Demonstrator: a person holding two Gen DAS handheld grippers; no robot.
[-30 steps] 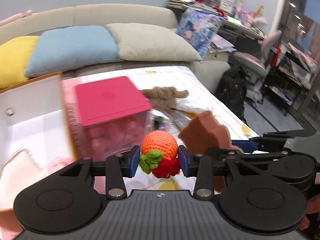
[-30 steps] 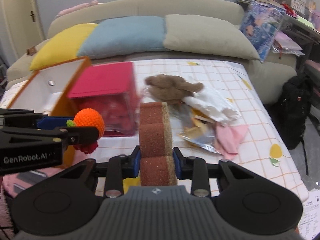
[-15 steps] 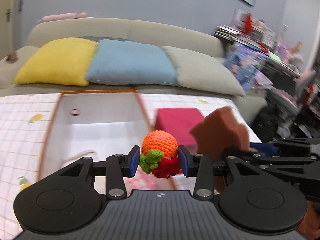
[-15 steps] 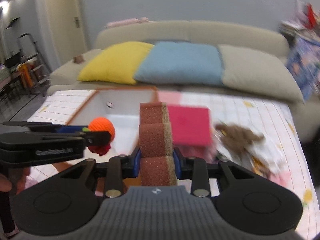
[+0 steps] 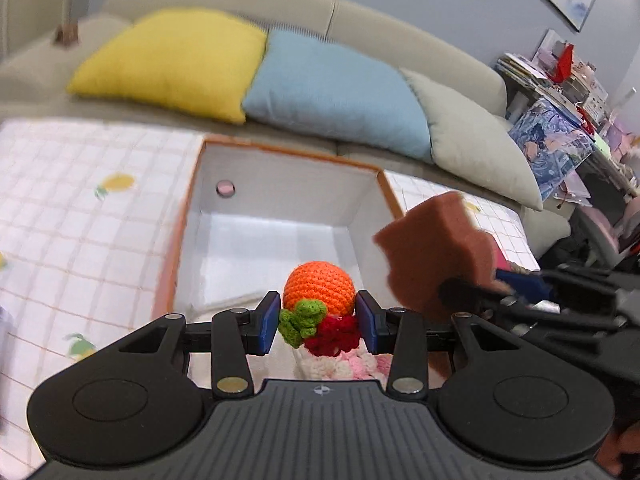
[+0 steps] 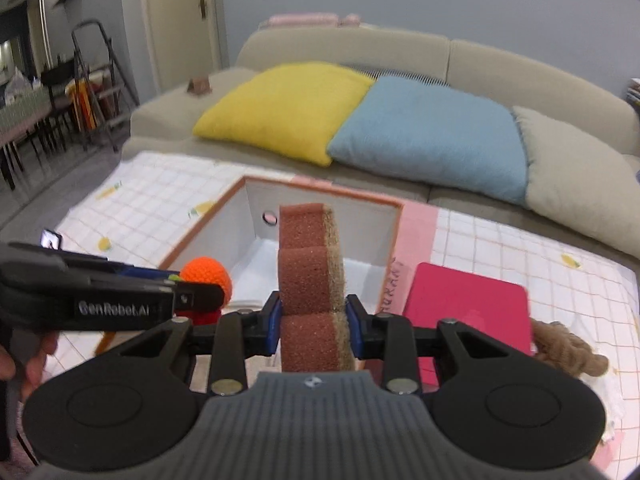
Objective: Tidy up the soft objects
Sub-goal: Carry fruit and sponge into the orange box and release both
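Two claws now hang over the open box [image 5: 280,216], each carrying one soft item. One second ago both views faced the pink-lidded container [image 6: 466,312] and the brown plush toy [image 6: 568,354] toward the right end of the surface; since then both cameras have swung left, and the white interior of the box fills the centre of each view.

Left side: the left claw [image 5: 318,322] is clenched on the crocheted orange toy [image 5: 318,288], with its green and red knitted parts between the blue pads. The grip looks the same as in the earlier frames. The toy sits above the near end of the box, where a pink and white fluffy item [image 5: 344,364] already lies beneath it.

Centre: the box has an orange rim and stands near the far edge of the checked surface [image 5: 80,232], just in front of the sofa cushions [image 6: 360,120].

Right side: the right claw [image 6: 314,326] is clamped on the brown sponge [image 6: 310,276], held upright with its tan scouring face to the right. In the left wrist view the sponge is above the right wall of the box.

Assessment: the transport phase appears complete or nearly so. The next step is probably to lower each item inside the walls and release. The sponge may still need a small move leftward to clear the rim. The plush toy and other loose items at the right end remain unsorted.
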